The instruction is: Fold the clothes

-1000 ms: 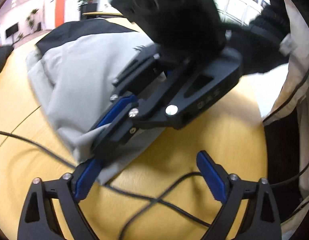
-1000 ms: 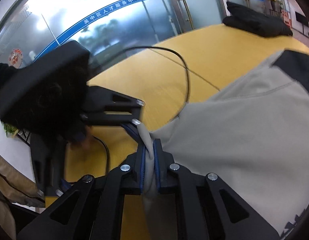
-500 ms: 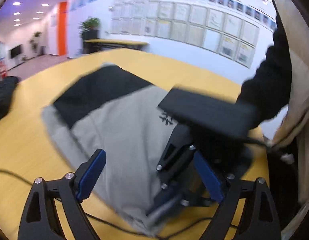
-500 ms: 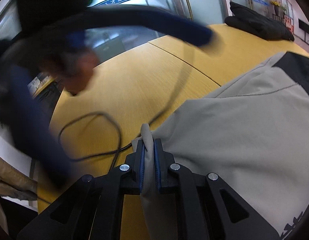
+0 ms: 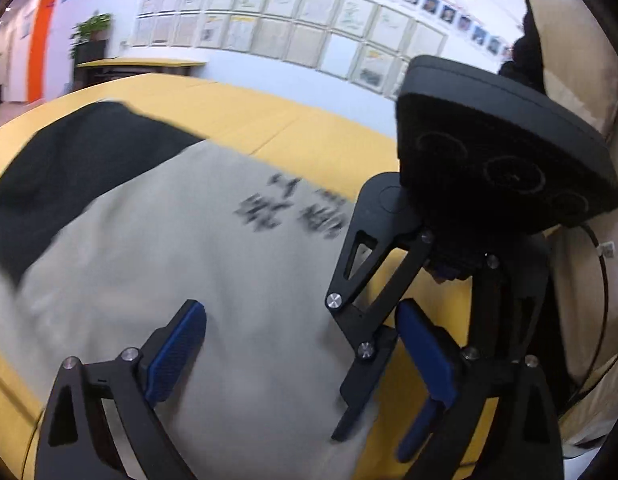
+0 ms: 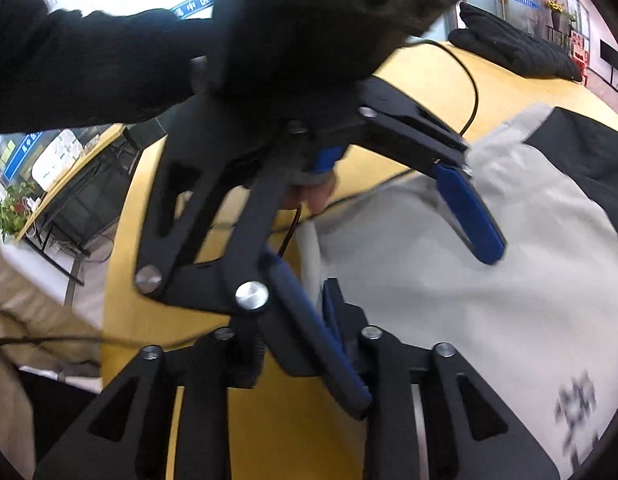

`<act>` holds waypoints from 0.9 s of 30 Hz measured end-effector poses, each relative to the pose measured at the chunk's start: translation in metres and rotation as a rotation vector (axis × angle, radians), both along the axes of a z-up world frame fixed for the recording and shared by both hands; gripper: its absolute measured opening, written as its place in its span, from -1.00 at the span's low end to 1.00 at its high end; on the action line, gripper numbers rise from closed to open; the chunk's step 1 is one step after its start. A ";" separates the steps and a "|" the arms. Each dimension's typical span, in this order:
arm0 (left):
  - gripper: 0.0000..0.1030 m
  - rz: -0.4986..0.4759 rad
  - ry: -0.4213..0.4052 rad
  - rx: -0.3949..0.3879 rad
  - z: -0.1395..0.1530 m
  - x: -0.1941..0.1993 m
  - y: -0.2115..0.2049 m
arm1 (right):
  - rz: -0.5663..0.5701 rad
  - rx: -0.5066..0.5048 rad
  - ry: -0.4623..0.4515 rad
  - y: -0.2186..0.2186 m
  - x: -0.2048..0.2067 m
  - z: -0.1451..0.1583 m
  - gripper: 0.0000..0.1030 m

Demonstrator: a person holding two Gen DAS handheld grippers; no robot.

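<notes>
The grey shirt (image 5: pixel 237 288) lies flat across the yellow table (image 5: pixel 309 128), filling mid-frame. My left gripper (image 5: pixel 305 354), wide open and empty, has swung over it. My right gripper (image 6: pixel 329 320), crossed beneath, looks closed; grip unclear.

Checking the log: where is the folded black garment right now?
Right wrist view, upper right: the black garment lies on the yellow table's far edge, beyond the grey garment.

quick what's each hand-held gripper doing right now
Left hand-held gripper: open, empty, over the grey garment.
Right hand-held gripper: cannot tell; the left one blocks it.
</notes>
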State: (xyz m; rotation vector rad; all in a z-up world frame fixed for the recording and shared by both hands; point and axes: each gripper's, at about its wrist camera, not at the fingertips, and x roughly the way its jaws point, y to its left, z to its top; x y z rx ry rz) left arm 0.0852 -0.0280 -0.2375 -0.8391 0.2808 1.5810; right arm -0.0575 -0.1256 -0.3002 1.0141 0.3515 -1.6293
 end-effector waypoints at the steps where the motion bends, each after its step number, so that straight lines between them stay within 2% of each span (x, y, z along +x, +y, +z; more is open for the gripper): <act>1: 0.89 -0.003 0.002 -0.008 0.000 0.000 -0.001 | -0.003 0.004 -0.014 0.005 0.003 0.001 -0.27; 2: 0.89 -0.007 0.004 -0.017 -0.001 0.000 -0.002 | -0.007 0.000 -0.031 0.009 0.004 0.001 -0.24; 4: 0.88 -0.013 0.007 -0.034 -0.002 0.001 -0.003 | -0.022 -0.003 -0.050 0.012 0.005 -0.002 0.04; 7: 0.87 -0.023 0.013 -0.059 -0.003 0.001 -0.005 | -0.058 -0.059 -0.089 0.017 0.003 -0.001 0.26; 10: 0.87 -0.032 0.020 -0.084 -0.005 0.002 -0.008 | -0.134 -0.089 -0.114 0.037 0.002 0.000 0.27; 12: 0.87 -0.032 0.042 -0.097 -0.008 0.004 -0.008 | -0.188 -0.086 -0.094 0.059 0.005 0.005 0.27; 15: 0.86 -0.032 0.076 -0.115 -0.013 0.008 -0.008 | -0.280 -0.037 0.038 0.104 0.020 0.025 0.29; 17: 0.86 -0.037 0.115 -0.135 -0.017 0.013 -0.008 | -0.336 0.063 0.182 0.136 0.041 0.038 0.43; 19: 0.86 -0.032 0.123 -0.141 -0.020 0.014 -0.012 | -0.315 0.209 0.309 0.156 0.048 0.031 0.56; 21: 0.86 -0.023 0.113 -0.142 -0.020 0.013 -0.018 | -0.242 0.319 0.371 0.168 0.047 0.017 0.55; 22: 0.86 -0.017 0.104 -0.141 -0.020 0.012 -0.022 | -0.203 0.341 0.385 0.166 0.050 0.008 0.54; 24: 0.86 -0.009 0.101 -0.149 -0.018 0.011 -0.021 | -0.165 0.312 0.411 0.155 0.053 0.002 0.50; 26: 0.86 0.001 0.097 -0.155 -0.016 0.011 -0.021 | -0.200 0.282 0.441 0.144 0.050 0.002 0.47; 27: 0.86 0.010 0.090 -0.154 -0.017 0.008 -0.020 | -0.231 0.269 0.446 0.142 0.046 0.002 0.33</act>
